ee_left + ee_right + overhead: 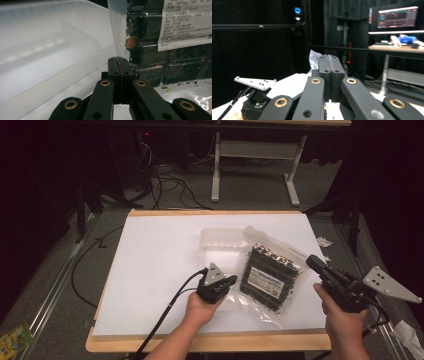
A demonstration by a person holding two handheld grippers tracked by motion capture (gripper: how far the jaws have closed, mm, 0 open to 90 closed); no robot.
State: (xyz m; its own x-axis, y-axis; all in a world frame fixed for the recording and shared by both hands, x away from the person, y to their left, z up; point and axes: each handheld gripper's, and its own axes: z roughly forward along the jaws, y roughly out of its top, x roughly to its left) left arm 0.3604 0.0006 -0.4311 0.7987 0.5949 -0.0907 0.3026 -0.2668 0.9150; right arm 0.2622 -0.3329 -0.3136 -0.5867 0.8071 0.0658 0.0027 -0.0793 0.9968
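Behind right gripper point(329, 58), closed, glows a monitor point(398, 17).

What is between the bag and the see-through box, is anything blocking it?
Nothing visible stands between them. The bag lies on the white table with its top edge right beside the clear plastic box. The left claw is shut on the bag's clear edge, and the box's inside looks empty.

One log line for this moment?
left claw: shut on bag edge | right claw: shut, off the bag | box: behind bag
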